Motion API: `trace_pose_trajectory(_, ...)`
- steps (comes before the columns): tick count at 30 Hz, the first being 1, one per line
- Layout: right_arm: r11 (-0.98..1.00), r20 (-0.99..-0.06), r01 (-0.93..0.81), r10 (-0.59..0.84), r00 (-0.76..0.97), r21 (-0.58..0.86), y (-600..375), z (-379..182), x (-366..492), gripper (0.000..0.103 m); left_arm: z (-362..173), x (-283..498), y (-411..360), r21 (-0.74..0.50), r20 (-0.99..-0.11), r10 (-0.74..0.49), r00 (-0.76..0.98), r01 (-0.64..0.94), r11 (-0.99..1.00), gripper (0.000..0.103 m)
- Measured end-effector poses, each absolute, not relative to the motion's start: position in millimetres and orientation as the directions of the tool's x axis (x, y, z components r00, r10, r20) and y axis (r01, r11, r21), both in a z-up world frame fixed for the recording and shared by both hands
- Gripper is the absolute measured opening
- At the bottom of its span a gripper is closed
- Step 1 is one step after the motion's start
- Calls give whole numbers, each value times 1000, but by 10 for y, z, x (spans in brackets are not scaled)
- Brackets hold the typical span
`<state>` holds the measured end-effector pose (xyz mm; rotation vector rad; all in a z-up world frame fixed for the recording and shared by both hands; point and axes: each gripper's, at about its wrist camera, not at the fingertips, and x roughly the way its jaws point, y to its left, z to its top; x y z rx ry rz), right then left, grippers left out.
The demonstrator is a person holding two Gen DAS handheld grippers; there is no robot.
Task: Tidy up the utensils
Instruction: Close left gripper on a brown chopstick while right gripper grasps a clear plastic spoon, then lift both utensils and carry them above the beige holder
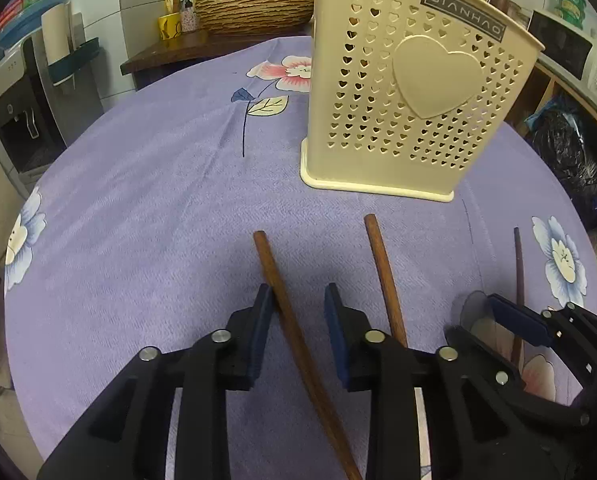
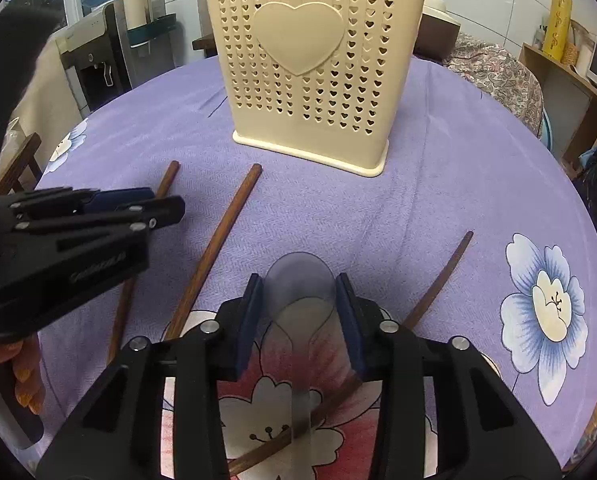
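Left wrist view first: our left hand-held gripper (image 1: 298,312) straddles the leftmost wooden chopstick (image 1: 294,320) lying on the purple-clothed bench (image 1: 138,200); its jaws stand apart, one pad touching the stick, the other clear of it. A second chopstick (image 1: 384,276) lies just to the right, and a third, darker chopstick (image 1: 519,272) further right. The cream utensil holder (image 1: 410,100) stands upright on the far side. In the right wrist view, our right hand-held gripper (image 2: 300,312) brackets the bowl of a clear plastic spoon (image 2: 300,292); we cannot tell whether the pads press on it. We judge the pick-up step in hand: next, both grips must be firm, then lift toward the holder.
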<state>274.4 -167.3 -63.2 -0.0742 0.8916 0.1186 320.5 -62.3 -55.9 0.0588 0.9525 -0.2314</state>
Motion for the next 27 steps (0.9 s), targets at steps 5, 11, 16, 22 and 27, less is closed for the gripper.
trace_pose_trajectory(5,991,-775,-134,84,626,-1,-1699,-631,2733,37,-559,3194,-653,-28,-808,-154,568,223,974,12)
trace_pose_trajectory(11,991,-772,-136,88,630,2,-1709,-630,2733,37,-549,3205,-665,-41,-808,-163,566,221,974,11)
trace_pose_trajectory(16,991,-757,-132,102,646,21,-1770,-591,2698,37,-541,3211,-673,-62,-803,-182,568,223,973,10)
trace_pose_trajectory(22,986,-706,-144,159,690,82,-1905,-332,2514,37,-274,3080,-568,-109,-747,-229,624,224,968,9)
trace_pose_trajectory(27,980,-637,-163,201,744,118,-2050,53,2260,37,155,2838,-449,-149,-655,-278,703,240,959,9)
